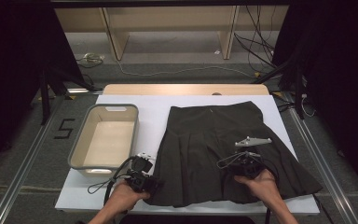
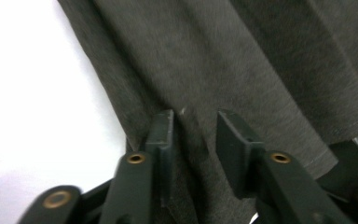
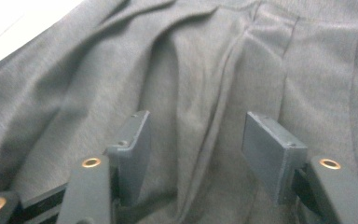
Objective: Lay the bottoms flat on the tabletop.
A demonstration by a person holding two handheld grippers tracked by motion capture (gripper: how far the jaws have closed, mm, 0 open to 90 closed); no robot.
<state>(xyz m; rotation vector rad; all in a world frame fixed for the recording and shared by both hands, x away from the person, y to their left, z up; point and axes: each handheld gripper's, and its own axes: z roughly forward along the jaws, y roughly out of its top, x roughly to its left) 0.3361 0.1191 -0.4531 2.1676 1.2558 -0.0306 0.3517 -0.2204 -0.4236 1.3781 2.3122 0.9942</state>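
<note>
Now I'm lining both grippers up on the dark grey pleated fabric skirt point(image 1: 223, 149)
Left gripper point(image 2: 195, 135) and right gripper point(image 3: 196, 149) are both hovering spread; I'm aiming to pinch the hem squarely

Fixed high above the near edge of the table point(image 1: 121, 100), looking forward and down across the whole top to the floor and shelving beyond. Mounted on the left gripper point(image 2: 193, 135), pressed close to the near left hem of the dark skirt point(image 2: 242, 60), facing along the jaws toward the far side, white table cover at its left. Mounted on the right gripper point(image 3: 193, 140), equally close, above the skirt's pleats point(image 3: 223, 84) near right. Skirt point(image 1: 223, 140) shared by all three.
</note>
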